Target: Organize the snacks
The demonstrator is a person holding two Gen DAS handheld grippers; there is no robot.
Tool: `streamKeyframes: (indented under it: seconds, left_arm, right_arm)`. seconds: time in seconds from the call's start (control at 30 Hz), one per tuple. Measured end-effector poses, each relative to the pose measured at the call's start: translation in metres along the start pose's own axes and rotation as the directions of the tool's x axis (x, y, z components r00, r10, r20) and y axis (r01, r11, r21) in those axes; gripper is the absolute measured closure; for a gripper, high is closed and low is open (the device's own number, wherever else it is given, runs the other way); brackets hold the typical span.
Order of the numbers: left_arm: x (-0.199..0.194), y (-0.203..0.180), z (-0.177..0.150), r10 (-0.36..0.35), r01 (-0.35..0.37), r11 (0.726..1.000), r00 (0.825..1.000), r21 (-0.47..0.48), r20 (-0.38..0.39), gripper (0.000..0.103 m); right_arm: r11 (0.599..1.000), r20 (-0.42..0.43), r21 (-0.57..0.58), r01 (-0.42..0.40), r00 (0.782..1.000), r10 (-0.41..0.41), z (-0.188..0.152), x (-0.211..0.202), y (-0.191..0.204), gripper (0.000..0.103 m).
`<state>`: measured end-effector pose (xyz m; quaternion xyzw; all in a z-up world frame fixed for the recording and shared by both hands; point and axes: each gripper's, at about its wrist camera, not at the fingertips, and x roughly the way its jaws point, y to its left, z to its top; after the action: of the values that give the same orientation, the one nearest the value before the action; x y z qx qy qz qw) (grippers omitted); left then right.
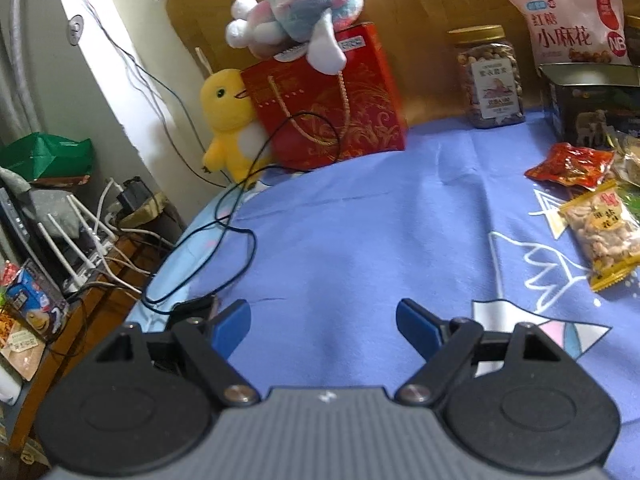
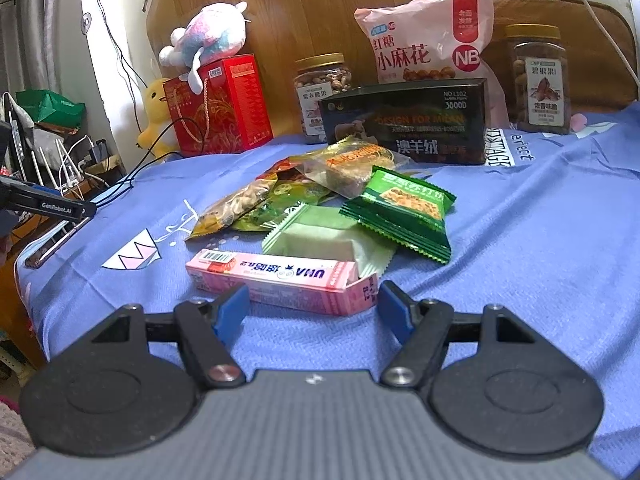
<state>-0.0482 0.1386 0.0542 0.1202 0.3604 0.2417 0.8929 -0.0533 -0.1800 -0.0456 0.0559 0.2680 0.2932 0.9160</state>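
Note:
A pile of snack packets lies on the blue cloth in the right wrist view: a pink carton (image 2: 280, 280) nearest, a pale green packet (image 2: 320, 240), a dark green packet (image 2: 404, 208) and yellow-brown packets (image 2: 240, 208) behind. My right gripper (image 2: 314, 312) is open, its blue fingers on either side of the pink carton's near edge. My left gripper (image 1: 324, 328) is open and empty over bare cloth; a red packet (image 1: 572, 164) and a yellow peanut packet (image 1: 600, 232) lie to its right.
A dark open box (image 2: 408, 120) stands behind the pile, with a pink bag (image 2: 428, 36) and two nut jars (image 2: 324, 92) (image 2: 540, 80) at the back. A red gift bag (image 1: 332, 100) with plush toys (image 1: 228, 120) and a black cable (image 1: 224, 240) are at the left table edge.

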Motion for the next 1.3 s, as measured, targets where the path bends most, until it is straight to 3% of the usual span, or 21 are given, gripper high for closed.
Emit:
streamKeyframes:
  seconds: [0.5, 0.97, 1.07, 1.13, 1.2, 1.3]
  left_arm:
    - [0.000, -0.063, 0.021, -0.176, 0.174, 0.980, 0.984, 0.099, 0.007, 0.021]
    - [0.001, -0.078, 0.028, -0.161, 0.159, 0.978, 0.987, 0.135, -0.002, 0.021]
    - [-0.002, -0.075, 0.027, -0.202, 0.201, 0.972, 0.979, 0.122, -0.004, 0.021]
    - [-0.009, -0.067, 0.026, -0.314, 0.313, 0.946, 0.949, 0.082, -0.002, 0.023]
    - [-0.017, -0.059, 0.024, -0.457, 0.456, 0.889, 0.889, 0.041, 0.008, 0.023]
    - [-0.026, -0.054, 0.022, -0.660, 0.660, 0.751, 0.751, 0.007, 0.012, 0.024]
  right_arm:
    - [1.000, 0.002, -0.006, 0.007, 1.000, -0.007, -0.001, 0.000, 0.000, 0.030]
    - [1.000, 0.011, 0.011, -0.021, 1.000, 0.021, -0.001, -0.001, -0.005, 0.029]
    - [1.000, 0.009, 0.014, -0.025, 1.000, 0.024, -0.001, -0.001, -0.005, 0.029]
    - [1.000, 0.005, 0.009, -0.022, 1.000, 0.022, -0.001, -0.001, -0.004, 0.029]
    - [1.000, -0.004, 0.001, -0.016, 1.000, 0.016, 0.001, 0.000, -0.003, 0.030]
    - [1.000, -0.016, -0.016, 0.000, 1.000, 0.000, 0.004, -0.001, -0.002, 0.030]
